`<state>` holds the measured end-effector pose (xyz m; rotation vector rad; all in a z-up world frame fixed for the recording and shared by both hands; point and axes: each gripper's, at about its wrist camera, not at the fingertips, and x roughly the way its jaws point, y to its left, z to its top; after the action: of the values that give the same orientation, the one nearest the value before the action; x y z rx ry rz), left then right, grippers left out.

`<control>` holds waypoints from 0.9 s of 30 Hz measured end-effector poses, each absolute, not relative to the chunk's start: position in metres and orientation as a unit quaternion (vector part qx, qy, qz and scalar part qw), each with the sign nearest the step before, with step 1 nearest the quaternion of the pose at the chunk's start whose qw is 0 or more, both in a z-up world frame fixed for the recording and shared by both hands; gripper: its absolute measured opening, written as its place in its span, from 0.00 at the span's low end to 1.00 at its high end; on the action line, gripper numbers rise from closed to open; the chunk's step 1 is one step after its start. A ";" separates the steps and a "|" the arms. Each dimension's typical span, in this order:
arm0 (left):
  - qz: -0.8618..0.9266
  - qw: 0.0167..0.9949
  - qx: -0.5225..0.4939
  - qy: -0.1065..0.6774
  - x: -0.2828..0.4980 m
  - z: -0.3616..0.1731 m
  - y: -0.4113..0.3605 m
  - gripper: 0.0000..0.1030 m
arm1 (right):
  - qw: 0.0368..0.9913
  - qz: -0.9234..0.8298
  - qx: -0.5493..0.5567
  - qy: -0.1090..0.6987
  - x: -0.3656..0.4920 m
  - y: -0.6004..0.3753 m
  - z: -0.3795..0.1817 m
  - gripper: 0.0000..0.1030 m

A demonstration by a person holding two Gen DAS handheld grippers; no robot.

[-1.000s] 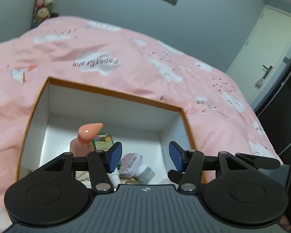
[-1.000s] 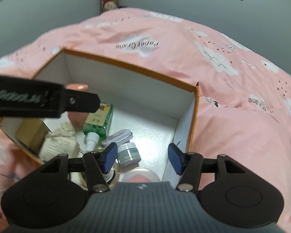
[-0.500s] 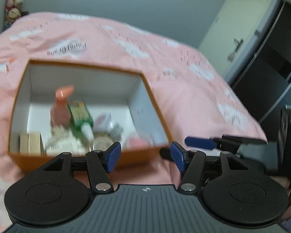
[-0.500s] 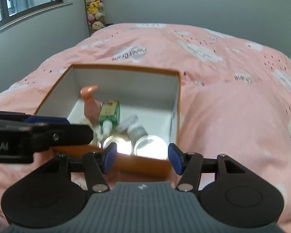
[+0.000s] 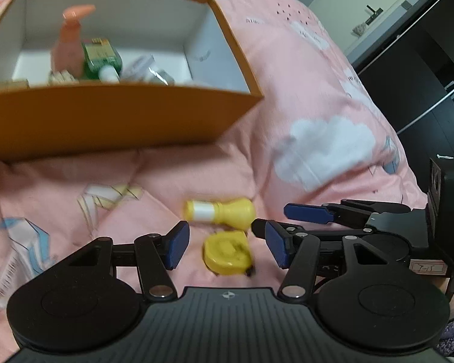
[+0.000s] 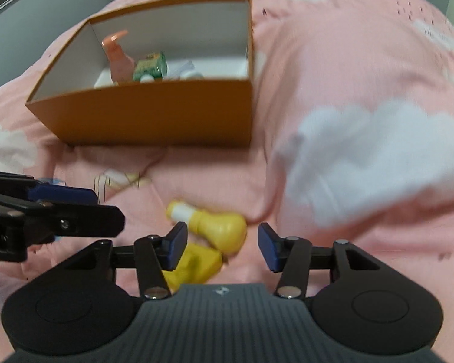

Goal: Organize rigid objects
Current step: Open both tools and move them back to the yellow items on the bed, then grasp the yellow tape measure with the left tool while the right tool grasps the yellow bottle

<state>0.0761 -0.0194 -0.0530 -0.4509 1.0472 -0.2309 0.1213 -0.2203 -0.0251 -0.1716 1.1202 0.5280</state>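
Note:
An orange box (image 5: 112,121) with white inner walls sits on the pink bedspread and holds a pink pump bottle (image 5: 71,39), a green bottle (image 5: 100,57) and several small items. It also shows in the right wrist view (image 6: 154,115). A yellow bottle (image 5: 224,210) lies on its side in front of the box, and a flat yellow item (image 5: 228,252) lies just nearer. My left gripper (image 5: 227,248) is open, with the flat yellow item between its fingers. My right gripper (image 6: 222,246) is open, with the yellow bottle (image 6: 218,227) between its fingers and the flat item (image 6: 193,264) below.
The bedspread (image 6: 363,75) is soft and rumpled, with white cloud prints. The right gripper shows at the right of the left wrist view (image 5: 348,214); the left gripper shows at the left of the right wrist view (image 6: 45,208). Dark furniture (image 5: 423,60) stands beyond the bed's right edge.
Both grippers have pulled back from over the box and come down to the bedspread in front of it. The two yellow items have come into view between the fingers.

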 end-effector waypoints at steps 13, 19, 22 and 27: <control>-0.130 0.790 -0.254 0.543 0.075 -0.088 -0.029 0.64 | 0.793 0.249 -0.124 0.542 0.105 -0.223 -0.044 0.48; -0.138 0.783 -0.256 0.550 0.074 -0.095 -0.031 0.64 | 0.802 0.238 -0.131 0.532 0.107 -0.230 -0.039 0.33; -0.139 0.784 -0.254 0.550 0.074 -0.097 -0.033 0.64 | 0.799 0.237 -0.143 0.533 0.107 -0.233 -0.043 0.30; -0.146 0.785 -0.241 0.552 0.075 -0.099 -0.038 0.64 | 0.794 0.240 -0.153 0.537 0.107 -0.232 -0.048 0.30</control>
<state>0.0750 -0.0384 -0.0988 -0.5205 1.1907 -0.3142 0.1069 -0.2316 -0.0480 -0.3287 1.1545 0.5156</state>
